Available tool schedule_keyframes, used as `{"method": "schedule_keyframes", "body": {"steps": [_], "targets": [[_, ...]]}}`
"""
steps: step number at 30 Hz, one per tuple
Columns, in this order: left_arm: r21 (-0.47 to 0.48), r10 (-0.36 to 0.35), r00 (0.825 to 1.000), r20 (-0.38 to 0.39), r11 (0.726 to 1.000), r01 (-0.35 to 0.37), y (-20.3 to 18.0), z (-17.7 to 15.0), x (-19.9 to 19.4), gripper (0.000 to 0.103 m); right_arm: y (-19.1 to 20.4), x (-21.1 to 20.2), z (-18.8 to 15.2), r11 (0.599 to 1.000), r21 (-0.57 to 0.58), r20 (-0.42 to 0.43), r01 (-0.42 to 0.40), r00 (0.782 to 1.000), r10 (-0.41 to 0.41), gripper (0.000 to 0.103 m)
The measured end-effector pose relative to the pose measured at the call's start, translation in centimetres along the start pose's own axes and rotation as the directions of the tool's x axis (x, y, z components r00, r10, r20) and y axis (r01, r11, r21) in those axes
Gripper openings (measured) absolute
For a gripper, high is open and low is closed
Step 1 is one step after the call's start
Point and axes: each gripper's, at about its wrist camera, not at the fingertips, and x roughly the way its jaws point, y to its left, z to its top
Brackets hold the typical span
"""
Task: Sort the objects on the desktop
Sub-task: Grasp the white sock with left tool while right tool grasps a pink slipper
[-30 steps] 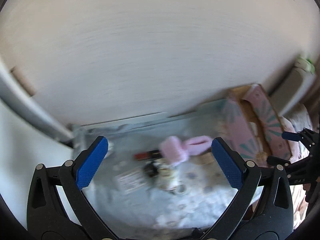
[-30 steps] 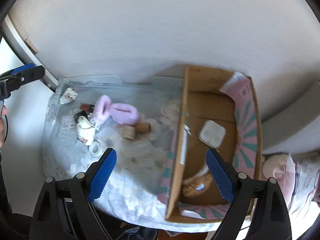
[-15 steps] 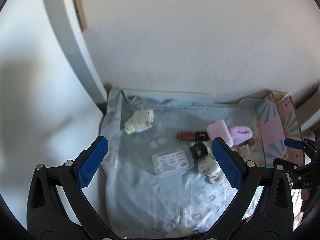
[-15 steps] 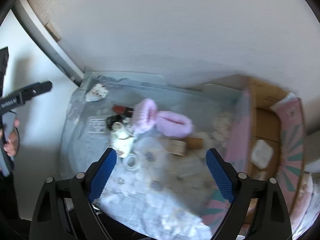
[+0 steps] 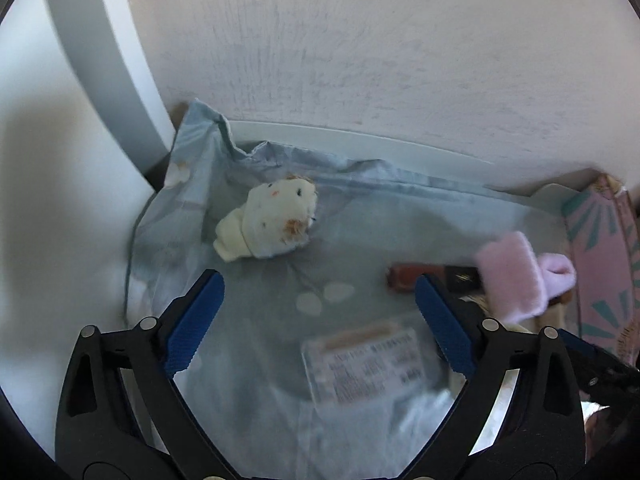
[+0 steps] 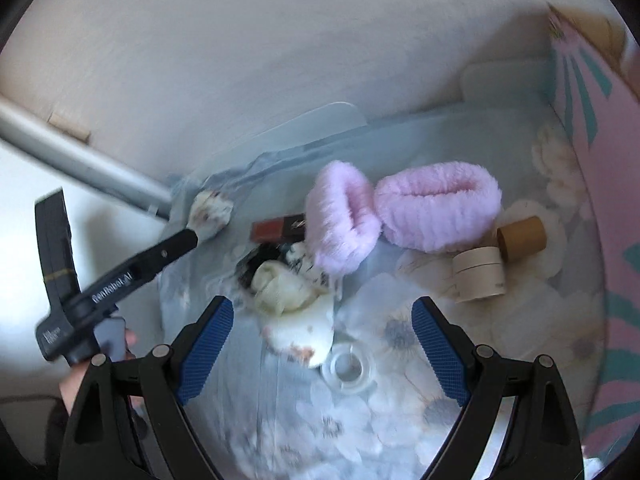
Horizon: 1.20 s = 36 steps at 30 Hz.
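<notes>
Desktop clutter lies spread on a floral blue cloth (image 6: pixel 400 420) below me, and both my tools hang spread wide with nothing between the pads. Nearest my right gripper (image 6: pixel 322 340) sit a clear tape ring (image 6: pixel 349 368) and a cream sock bundle (image 6: pixel 280 288); beyond them two pink fluffy cuffs (image 6: pixel 400 216), two small rolls (image 6: pixel 500 256), a dark red lipstick (image 6: pixel 278 229). The pink cardboard box (image 6: pixel 600 160) stands at the right edge — I judge it the sorting bin. My left gripper (image 5: pixel 318 316) hovers over a labelled clear packet (image 5: pixel 362 364), print too blurred to read, lined up toward the white plush toy (image 5: pixel 268 220) farther back — likely my next pick. "GenRobot.AI" shows on the left tool's arm.
</notes>
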Motion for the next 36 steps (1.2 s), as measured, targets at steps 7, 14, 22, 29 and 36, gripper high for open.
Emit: {"method": "schedule_keyframes", "body": {"steps": [7,14,22,29,36], "targets": [[0.037,0.022,1.000,0.017,0.999,-0.023,0.4,1.1,2.2,0.095,-1.8,2.1,0.8,0.983,0.174,0.041,-0.063,0.998,0.057,0.089],[0.068,0.035,0.999,0.030,0.997,-0.037,0.6,1.7,4.0,0.083,-1.9,3.3,1.2,0.972,0.218,0.076,-0.090,0.994,0.075,0.079],[0.081,0.070,0.997,0.040,0.994,-0.073,1.6,2.4,4.8,0.051,-1.4,4.9,1.8,0.973,0.211,0.098,-0.094,0.992,0.075,0.041],[0.044,0.060,0.998,0.038,0.997,-0.061,2.7,2.8,3.9,0.032,-0.8,4.9,1.5,0.978,0.204,0.123,-0.051,0.992,0.027,0.023],[0.079,0.042,0.997,0.066,0.996,-0.047,0.9,2.8,0.1,0.032,1.0,3.2,1.0,0.985,0.172,0.148,-0.032,0.989,0.007,0.022]]}}
